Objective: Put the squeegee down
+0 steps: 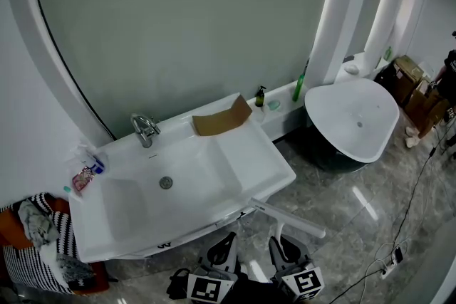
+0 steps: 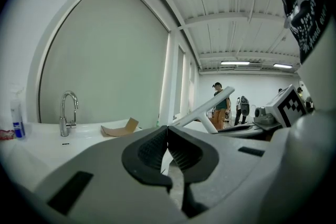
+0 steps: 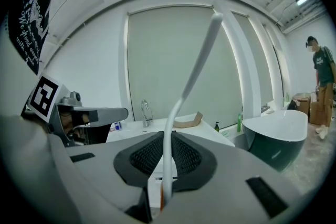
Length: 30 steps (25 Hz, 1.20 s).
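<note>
Squeegee (image 3: 190,73) handle clamped in right tool (image 3: 166,139), blade beside sink (image 1: 281,171) corner

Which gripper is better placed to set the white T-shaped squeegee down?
Right: the right gripper clamps the white T-shaped squeegee by its handle, beside the white basin's front corner. The left gripper is shut and empty.

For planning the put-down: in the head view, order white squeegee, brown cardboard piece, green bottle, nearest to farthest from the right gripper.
1. White squeegee, in the right gripper.
2. Brown cardboard piece, on the white sink's back rim.
3. Green bottle, farther back, rightward.
</note>
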Available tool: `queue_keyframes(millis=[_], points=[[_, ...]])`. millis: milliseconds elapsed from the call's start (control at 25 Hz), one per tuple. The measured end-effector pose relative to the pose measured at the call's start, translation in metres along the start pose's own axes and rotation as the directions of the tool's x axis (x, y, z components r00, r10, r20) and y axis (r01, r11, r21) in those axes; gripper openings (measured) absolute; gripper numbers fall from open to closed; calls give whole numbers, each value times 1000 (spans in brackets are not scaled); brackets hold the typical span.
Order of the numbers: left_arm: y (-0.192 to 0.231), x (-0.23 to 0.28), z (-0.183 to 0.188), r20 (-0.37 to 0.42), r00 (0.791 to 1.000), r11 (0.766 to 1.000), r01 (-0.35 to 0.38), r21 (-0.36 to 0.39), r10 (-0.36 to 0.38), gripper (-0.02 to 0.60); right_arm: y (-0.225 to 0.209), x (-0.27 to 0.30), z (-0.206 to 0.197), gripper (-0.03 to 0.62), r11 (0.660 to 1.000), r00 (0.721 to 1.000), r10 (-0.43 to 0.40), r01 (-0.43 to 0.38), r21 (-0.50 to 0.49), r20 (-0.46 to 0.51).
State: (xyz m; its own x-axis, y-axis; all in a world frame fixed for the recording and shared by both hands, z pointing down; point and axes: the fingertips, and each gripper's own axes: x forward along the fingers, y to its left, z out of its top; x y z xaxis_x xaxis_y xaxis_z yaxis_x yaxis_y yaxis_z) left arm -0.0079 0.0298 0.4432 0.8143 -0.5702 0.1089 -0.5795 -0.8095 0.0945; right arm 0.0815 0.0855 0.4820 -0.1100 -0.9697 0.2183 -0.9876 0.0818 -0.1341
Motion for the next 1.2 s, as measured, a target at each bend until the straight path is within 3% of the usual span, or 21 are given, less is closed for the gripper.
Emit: queue_keyframes(millis=[360, 640, 1200], points=[[60, 56, 29, 18, 1000, 1000, 3, -23, -2, 6, -11, 76, 43, 54, 1000, 1000, 9, -9, 14, 9], [93, 76, 27, 5, 1000, 999, 1, -42, -1, 6, -19, 111, 42, 54, 999, 1000, -8, 9, 43, -2], [109, 106, 20, -30, 999, 995, -47, -89, 45, 6, -46, 142, 41, 54, 998, 999, 4, -2, 64, -33]])
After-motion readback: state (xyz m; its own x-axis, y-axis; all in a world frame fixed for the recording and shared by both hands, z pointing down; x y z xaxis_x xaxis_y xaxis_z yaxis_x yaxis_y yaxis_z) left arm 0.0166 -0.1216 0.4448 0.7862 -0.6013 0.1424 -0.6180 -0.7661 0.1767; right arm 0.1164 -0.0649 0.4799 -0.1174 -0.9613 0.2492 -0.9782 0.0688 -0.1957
